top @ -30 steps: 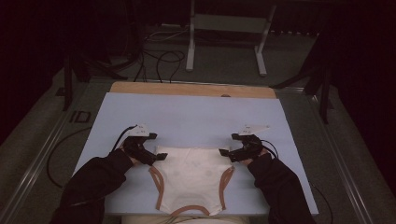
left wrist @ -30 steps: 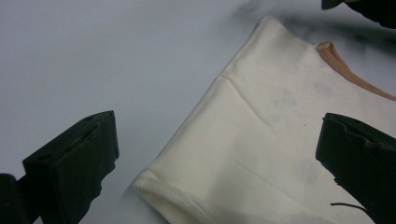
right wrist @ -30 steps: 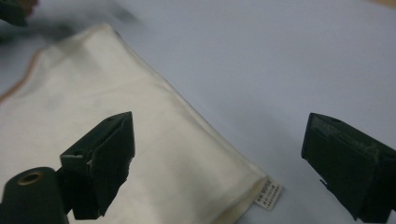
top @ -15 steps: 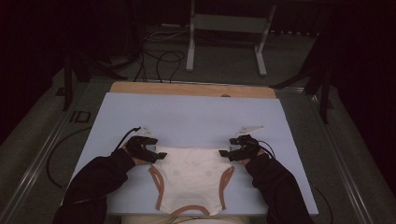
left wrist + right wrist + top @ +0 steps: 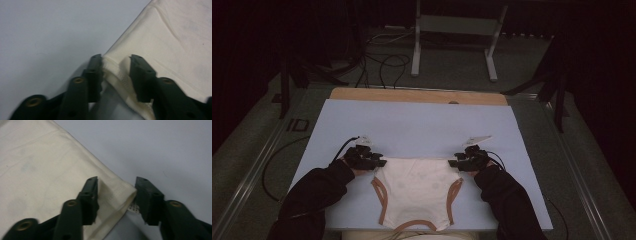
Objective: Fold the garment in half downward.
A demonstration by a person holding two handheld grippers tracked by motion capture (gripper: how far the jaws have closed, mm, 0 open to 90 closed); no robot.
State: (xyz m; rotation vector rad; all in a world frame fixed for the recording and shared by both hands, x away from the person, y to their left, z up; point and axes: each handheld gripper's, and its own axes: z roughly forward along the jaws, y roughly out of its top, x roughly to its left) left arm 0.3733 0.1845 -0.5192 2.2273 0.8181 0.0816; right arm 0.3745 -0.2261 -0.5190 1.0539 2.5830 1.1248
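Observation:
A cream baby garment (image 5: 418,187) with tan leg trim lies flat on the light blue board (image 5: 412,125), its waist edge away from the person. My left gripper (image 5: 379,162) is at the garment's top left corner. In the left gripper view the jaws (image 5: 115,58) stand apart, with the bunched corner of the cloth (image 5: 170,37) between them. My right gripper (image 5: 453,163) is at the top right corner. Its jaws (image 5: 116,181) are also apart around the corner of the cloth (image 5: 45,170), and a small white label peeks out beneath.
The board rests on a wooden tabletop (image 5: 417,95) whose far edge shows beyond it. Bare blue surface lies beyond and beside the garment. Cables (image 5: 382,62) and a metal stand (image 5: 454,45) are on the floor behind. Dark sleeves (image 5: 312,195) enter from the bottom.
Both grippers have sunk slightly toward the garment's top corners and drawn a little nearer the person. The garment has stayed flat in place.

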